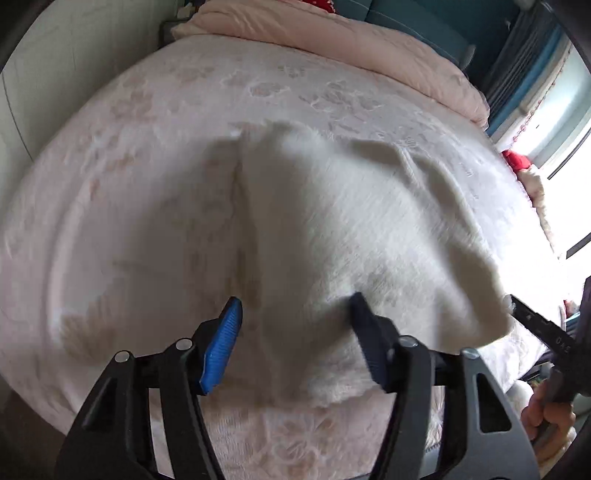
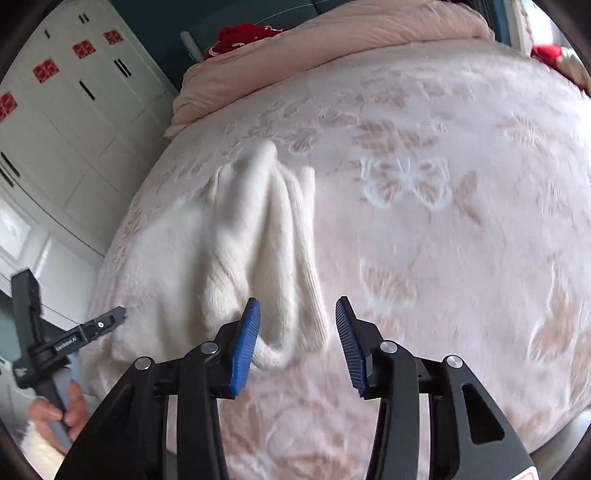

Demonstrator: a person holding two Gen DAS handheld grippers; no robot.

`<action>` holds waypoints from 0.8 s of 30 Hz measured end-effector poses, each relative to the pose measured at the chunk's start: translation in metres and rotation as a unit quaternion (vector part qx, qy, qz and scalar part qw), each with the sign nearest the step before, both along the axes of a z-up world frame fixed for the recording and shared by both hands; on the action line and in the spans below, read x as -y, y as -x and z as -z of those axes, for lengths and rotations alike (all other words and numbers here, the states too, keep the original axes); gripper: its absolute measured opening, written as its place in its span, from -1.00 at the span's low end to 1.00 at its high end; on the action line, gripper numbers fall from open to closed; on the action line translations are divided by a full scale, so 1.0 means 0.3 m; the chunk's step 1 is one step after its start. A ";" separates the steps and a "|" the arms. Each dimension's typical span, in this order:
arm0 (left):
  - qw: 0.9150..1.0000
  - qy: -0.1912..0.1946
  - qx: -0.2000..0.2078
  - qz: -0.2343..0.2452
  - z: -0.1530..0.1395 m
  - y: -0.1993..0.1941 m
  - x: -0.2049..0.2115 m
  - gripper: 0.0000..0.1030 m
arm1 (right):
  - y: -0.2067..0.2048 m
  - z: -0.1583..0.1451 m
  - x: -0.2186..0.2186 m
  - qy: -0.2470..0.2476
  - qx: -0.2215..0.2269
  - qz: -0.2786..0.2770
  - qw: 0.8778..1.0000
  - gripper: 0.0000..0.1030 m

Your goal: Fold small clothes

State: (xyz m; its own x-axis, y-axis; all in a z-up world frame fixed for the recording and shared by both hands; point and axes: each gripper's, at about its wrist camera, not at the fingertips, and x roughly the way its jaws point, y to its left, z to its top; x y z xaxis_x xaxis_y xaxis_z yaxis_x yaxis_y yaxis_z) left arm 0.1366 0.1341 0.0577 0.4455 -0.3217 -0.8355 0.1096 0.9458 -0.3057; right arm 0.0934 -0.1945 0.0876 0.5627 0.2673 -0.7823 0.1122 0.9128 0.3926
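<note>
1. A white wardrobe [image 2: 74, 122] stands at the left of the room; red square stickers [image 2: 84, 49] sit on its doors, their marks too small to read.
2. The left gripper [image 1: 295, 314] is open, its jaws spread over the near edge of the sweater [image 1: 332, 229]; the cloth lies between them, ungrasped.
3. In the right wrist view that gripper carries a small label [image 2: 66, 345], blurred beyond reading.
4. The white knit sweater lies rumpled on the bed [image 1: 110, 221], whose pale pink cover bears an embossed flower pattern.
5. A pink quilt [image 2: 332, 48] is bunched at the far end, with a red cloth [image 2: 243, 35] beside it against a teal wall.
6. The right gripper [image 2: 297, 332] is open too, hovering just over a sleeve [image 2: 295, 240] at the sweater's right edge.
7. A bright window [image 1: 554, 122] lies at the right.
</note>
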 end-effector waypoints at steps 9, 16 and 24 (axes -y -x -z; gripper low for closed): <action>0.997 0.068 -0.015 -0.017 0.017 -0.026 -0.005 0.72 | -0.187 0.003 -0.078 0.035 -0.014 -0.039 0.999 0.60; 0.995 0.089 -0.051 0.006 0.139 -0.118 0.039 0.03 | -0.282 0.133 -0.098 -0.072 -0.062 -0.033 0.995 -0.27; 0.994 0.076 -0.009 0.080 0.058 -0.116 0.115 -0.06 | -0.201 -0.038 -0.064 0.010 0.007 -0.047 0.999 -0.29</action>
